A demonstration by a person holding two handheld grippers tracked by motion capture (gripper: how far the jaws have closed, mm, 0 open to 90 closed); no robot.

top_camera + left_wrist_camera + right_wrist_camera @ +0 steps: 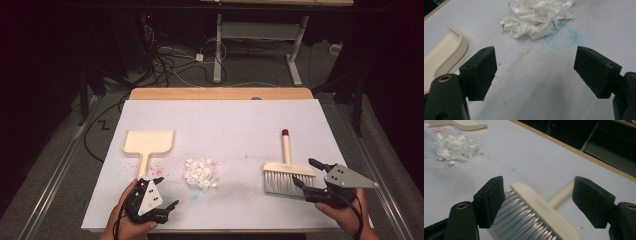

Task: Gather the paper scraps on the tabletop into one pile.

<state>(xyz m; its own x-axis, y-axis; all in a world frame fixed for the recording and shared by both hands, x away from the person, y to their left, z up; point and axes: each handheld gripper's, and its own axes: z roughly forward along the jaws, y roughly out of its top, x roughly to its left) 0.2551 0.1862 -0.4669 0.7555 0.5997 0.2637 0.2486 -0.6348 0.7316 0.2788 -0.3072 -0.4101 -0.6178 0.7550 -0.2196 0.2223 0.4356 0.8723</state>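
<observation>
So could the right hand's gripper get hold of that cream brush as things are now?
Probably yes. The right gripper has its jaws wide apart, straddling the cream brush with pale bristles lying flat on the white table cover. Nothing sits between them.

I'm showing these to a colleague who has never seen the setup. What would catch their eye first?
Probably the heap of white paper scraps at the middle of the white table, between a cream dustpan on the left and a brush on the right. The open right gripper straddles the brush head.
</observation>
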